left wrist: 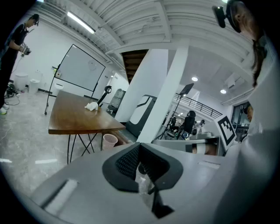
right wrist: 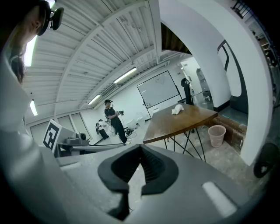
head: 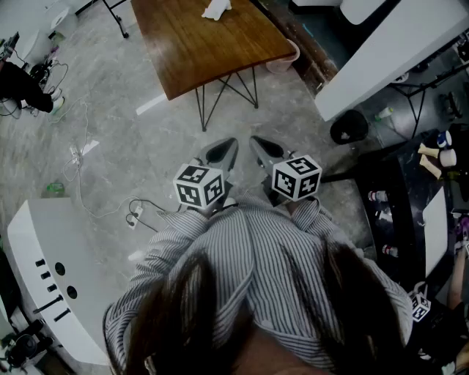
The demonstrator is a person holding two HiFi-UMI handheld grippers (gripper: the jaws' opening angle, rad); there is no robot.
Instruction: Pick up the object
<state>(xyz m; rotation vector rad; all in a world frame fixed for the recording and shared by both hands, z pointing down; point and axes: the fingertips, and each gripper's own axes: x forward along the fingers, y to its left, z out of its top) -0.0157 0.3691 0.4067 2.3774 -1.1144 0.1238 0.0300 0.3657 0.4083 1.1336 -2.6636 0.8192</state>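
A white crumpled object (head: 217, 9) lies on the far end of a wooden table (head: 212, 51), well ahead of me. It also shows in the left gripper view as the white object (left wrist: 91, 106) and in the right gripper view as the white object (right wrist: 178, 109). I hold both grippers close to my chest, side by side, pointing toward the table. The left gripper (head: 231, 141) is shut with nothing in it, its tips (left wrist: 140, 146) meeting. The right gripper (head: 254, 139) is also shut and empty, tips (right wrist: 141, 148) together. Both are far from the object.
A pink waste bin (head: 288, 58) stands by the table's right side on black hairpin legs' far side. Cables (head: 80, 157) trail over the grey floor at left. A white console (head: 51, 271) is at lower left, dark shelving (head: 410, 198) at right. A person (right wrist: 113, 119) stands beyond the table.
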